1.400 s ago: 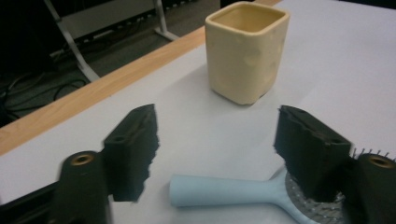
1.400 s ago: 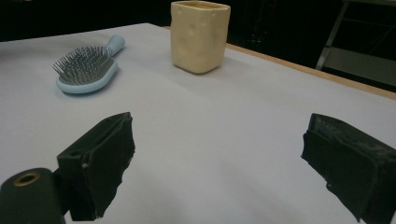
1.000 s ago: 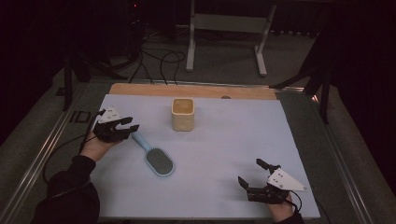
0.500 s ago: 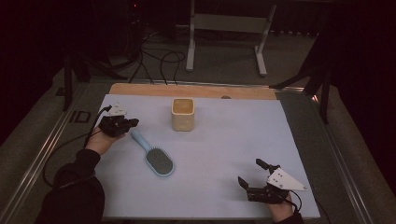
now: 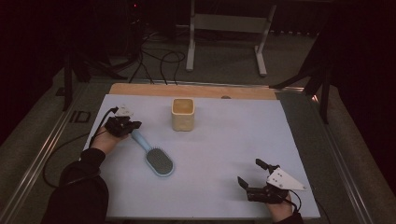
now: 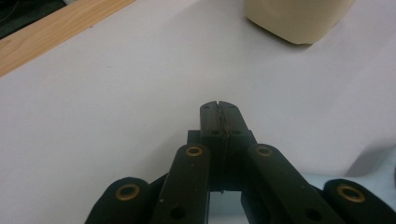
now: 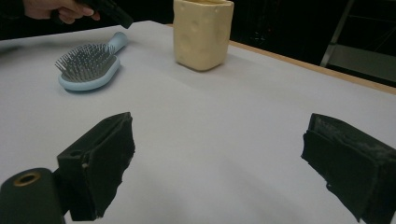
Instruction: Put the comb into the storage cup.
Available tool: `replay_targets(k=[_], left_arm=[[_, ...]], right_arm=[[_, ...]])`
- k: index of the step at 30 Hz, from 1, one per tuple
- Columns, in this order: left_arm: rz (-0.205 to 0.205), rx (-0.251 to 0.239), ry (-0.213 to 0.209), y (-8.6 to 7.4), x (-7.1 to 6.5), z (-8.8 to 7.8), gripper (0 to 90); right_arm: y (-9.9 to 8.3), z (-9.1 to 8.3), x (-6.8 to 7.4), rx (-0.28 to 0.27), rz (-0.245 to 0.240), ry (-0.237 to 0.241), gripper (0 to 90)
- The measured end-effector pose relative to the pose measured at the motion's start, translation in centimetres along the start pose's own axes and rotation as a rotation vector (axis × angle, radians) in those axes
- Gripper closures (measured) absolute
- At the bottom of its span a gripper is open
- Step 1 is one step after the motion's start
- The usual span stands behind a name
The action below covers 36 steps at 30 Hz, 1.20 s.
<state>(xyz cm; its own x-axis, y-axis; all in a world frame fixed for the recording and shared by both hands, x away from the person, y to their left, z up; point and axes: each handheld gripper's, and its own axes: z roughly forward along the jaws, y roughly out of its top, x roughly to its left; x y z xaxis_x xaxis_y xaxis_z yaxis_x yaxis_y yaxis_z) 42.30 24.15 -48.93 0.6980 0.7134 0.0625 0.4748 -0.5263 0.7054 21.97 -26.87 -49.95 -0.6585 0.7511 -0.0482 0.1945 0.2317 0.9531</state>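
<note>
The brush (image 5: 154,156) looks light and rigid; grip its handle. Left tongs (image 5: 133,125) pressed together, right tongs (image 5: 249,173) spread.

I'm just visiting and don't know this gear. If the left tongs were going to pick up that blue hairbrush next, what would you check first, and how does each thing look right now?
1. Left tongs open to take the handle: not ok, jaws pressed shut in the left gripper view.
2. Hairbrush free on the table, bristles up: ok.
3. Left tongs near the handle end: ok.
4. Cream cup clear of the brush: ok, standing apart.
5. Right tongs out of the way: ok, open at the near right corner.
6. Handle touching the tongs: cannot tell.
</note>
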Motion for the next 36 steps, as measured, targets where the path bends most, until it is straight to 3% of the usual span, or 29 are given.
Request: replay_targets(k=[6,10,17,24,36], left_arm=[[0.005,0.049,0.001,-0.2,0.5,0.9,90.0],[-0.009,0.040,-0.015,-0.3,0.7,1.0,90.0],[0.004,0.077,-0.025,-0.4,0.6,1.6,90.0],[0.018,0.111,-0.035,-0.8,0.9,1.0,90.0],[0.029,0.118,-0.042,-2.8,0.6,-1.1,90.0]], right_arm=[[0.0,0.0,0.0,0.000,0.000,0.001,8.6],[0.0,0.0,-0.1,-0.002,-0.001,0.001,8.6],[0.0,-0.1,-0.1,-0.003,0.000,0.003,8.7],[0.0,-0.1,-0.1,-0.004,0.000,0.000,8.6],[0.1,-0.2,0.0,-0.008,0.002,-0.002,8.6]])
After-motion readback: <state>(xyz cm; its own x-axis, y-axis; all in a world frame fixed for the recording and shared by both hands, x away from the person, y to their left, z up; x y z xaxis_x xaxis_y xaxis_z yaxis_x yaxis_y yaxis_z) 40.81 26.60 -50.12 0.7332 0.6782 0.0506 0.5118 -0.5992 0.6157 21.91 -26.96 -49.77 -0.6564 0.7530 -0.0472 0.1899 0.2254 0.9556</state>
